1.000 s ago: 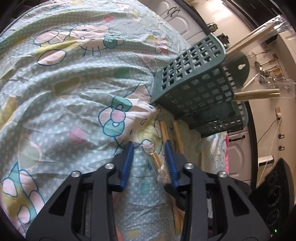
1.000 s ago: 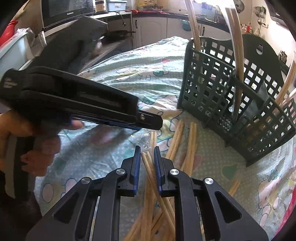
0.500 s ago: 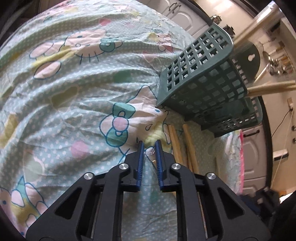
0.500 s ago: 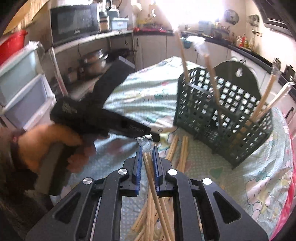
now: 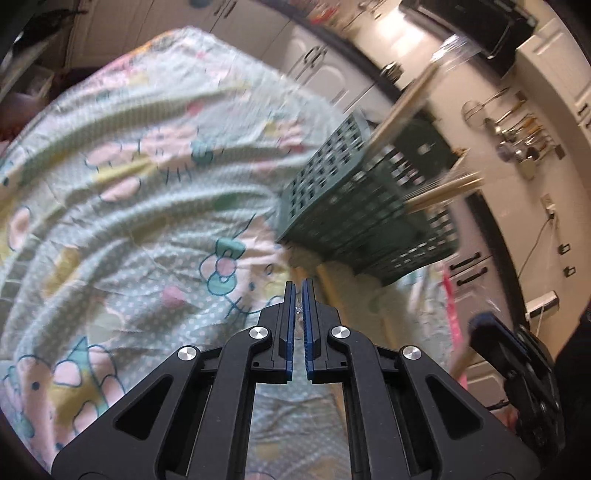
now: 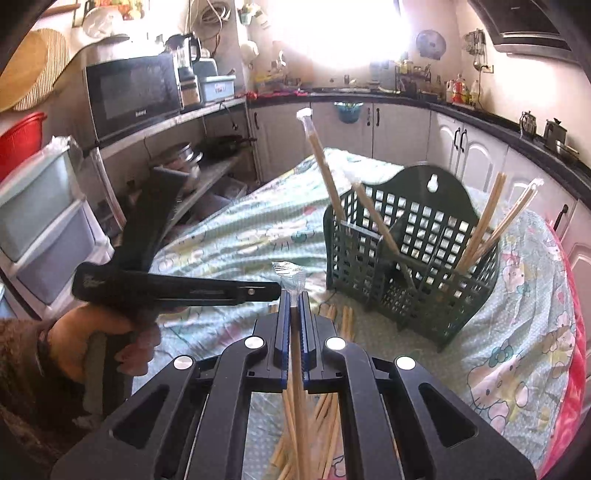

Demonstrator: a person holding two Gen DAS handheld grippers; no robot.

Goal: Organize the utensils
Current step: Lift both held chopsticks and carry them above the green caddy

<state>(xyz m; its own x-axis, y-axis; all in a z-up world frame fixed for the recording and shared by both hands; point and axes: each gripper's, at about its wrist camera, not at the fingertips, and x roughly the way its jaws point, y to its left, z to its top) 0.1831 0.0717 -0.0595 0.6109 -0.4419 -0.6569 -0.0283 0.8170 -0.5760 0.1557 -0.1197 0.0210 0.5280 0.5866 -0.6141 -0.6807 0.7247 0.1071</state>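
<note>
Both claws clenched: right claw [image 6: 294, 301] grasping wrapped chopsticks [image 6: 298, 387], left claw [image 5: 299, 291] pinching their blurred wrapper [image 5: 299, 308].

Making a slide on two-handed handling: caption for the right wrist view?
Right tool grips wrapped chopsticks while left tool pinches the wrapper, beside the green basket.

Daylight from the window [image 6: 332, 33] blew out white over my right view, while my left view was smeared with motion blur, the basket [image 5: 354, 218] worst, both bowed at the edges.
</note>
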